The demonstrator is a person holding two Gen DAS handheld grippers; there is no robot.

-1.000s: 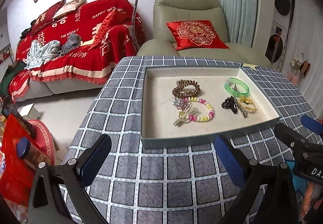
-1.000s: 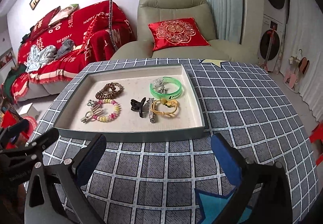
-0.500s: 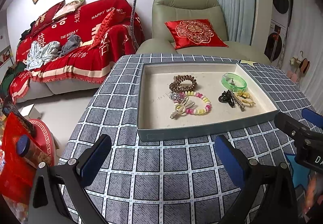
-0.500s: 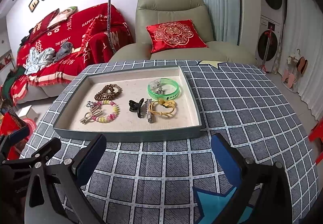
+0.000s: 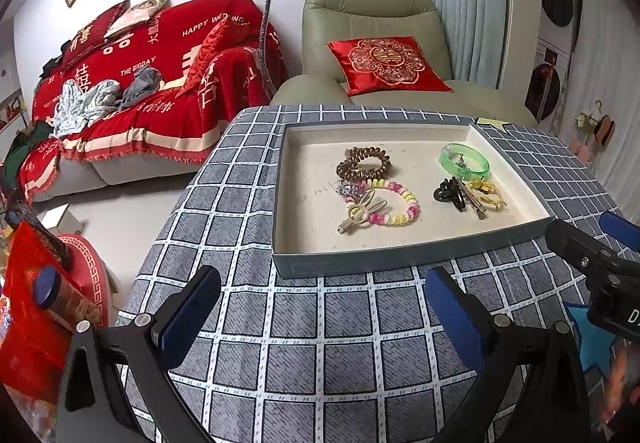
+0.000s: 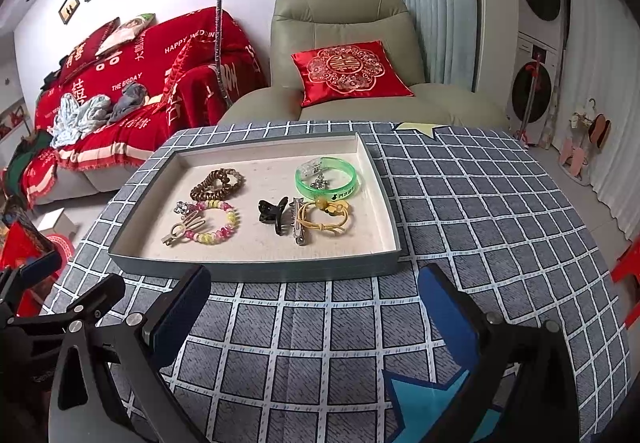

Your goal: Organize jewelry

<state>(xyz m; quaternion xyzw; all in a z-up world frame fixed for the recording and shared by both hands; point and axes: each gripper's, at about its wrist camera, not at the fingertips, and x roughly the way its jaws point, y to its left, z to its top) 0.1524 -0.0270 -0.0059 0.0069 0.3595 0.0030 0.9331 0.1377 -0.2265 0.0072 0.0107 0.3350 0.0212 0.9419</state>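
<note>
A grey-green tray (image 5: pixel 400 257) (image 6: pixel 256 267) sits on the checked tablecloth. It holds a brown coil hair tie (image 5: pixel 363 164) (image 6: pixel 217 184), a pink and yellow bead bracelet (image 5: pixel 400 208) (image 6: pixel 224 227), a rabbit-shaped clip (image 5: pixel 360 211) (image 6: pixel 185 229), a green bangle (image 5: pixel 464 162) (image 6: pixel 326 179), a black claw clip (image 5: pixel 448 192) (image 6: pixel 272 212), a silver clip (image 6: pixel 298 224) and a yellow hair tie (image 5: pixel 489 194) (image 6: pixel 330 217). My left gripper (image 5: pixel 322 311) and right gripper (image 6: pixel 314 309) both hover open in front of the tray's near wall, holding nothing.
The table (image 6: pixel 480 211) is draped in a grey checked cloth with a blue star (image 6: pixel 424 399) near its front. Behind it stand a green armchair (image 6: pixel 344 27) with a red cushion and a red-covered sofa (image 5: pixel 152 75). Red items (image 5: pixel 36 323) stand on the floor at left.
Both grippers have drawn back and risen slightly from the tray, so it looks a little farther away. The tray's contents have not moved. Both stay open.
</note>
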